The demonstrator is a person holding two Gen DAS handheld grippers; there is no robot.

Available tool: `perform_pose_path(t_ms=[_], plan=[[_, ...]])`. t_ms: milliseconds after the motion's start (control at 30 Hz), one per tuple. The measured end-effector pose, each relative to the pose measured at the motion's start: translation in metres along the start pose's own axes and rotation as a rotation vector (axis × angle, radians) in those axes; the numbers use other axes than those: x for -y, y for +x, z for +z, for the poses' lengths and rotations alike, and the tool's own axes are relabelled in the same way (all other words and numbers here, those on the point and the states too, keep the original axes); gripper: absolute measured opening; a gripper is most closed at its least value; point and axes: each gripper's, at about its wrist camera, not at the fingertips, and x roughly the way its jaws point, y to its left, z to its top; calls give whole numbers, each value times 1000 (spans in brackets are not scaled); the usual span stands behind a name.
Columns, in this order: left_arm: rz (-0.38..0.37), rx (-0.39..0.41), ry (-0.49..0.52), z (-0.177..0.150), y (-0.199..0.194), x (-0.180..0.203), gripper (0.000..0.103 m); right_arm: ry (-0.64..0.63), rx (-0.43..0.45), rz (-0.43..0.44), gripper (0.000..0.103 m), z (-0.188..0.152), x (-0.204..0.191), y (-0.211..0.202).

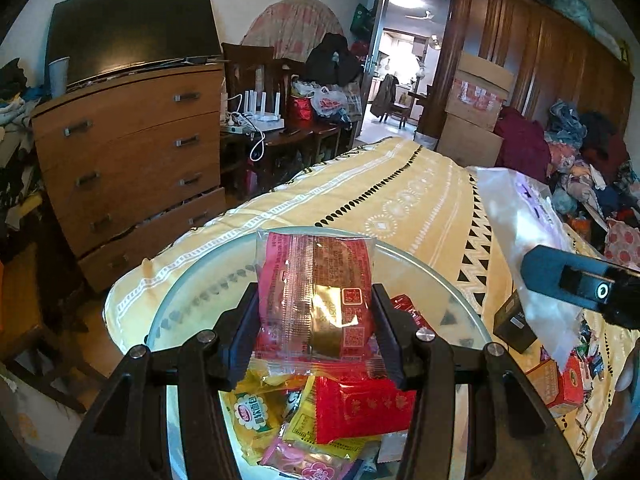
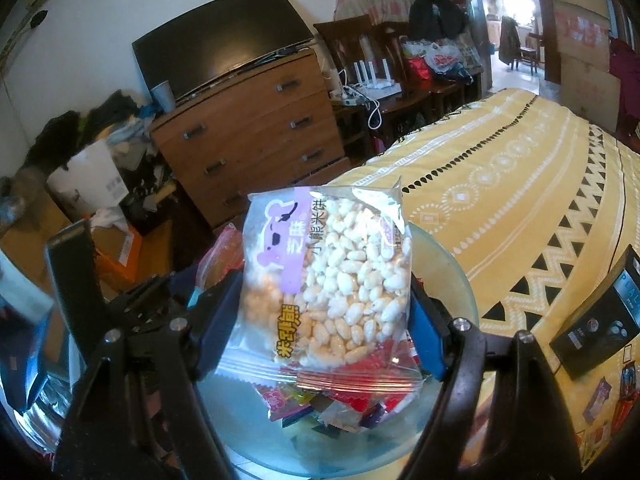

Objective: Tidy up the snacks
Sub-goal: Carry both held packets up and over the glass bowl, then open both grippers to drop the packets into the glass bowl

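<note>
While both grippers hang over the glass bowl (image 1: 448, 280) at lower centre, the left gripper (image 1: 316, 308) clamps a red snack packet (image 1: 316, 292) upright, and the right gripper (image 2: 324, 300) grips a puffed-rice bag (image 2: 332, 280) – long axis vertical – directly above the bowl's snack pile (image 1: 320, 412)

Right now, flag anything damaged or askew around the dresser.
The dresser's bottom drawer looks broken: its front sags crooked with a jagged gap above it. The TV on top leans back against the wall rather than standing upright.
</note>
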Motion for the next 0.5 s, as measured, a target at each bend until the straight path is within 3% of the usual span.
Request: perform_pose_path(t_ms=[500], plan=[[0,-5,8,2,4,2,54,1,-4,-8,77,2,-5,3]])
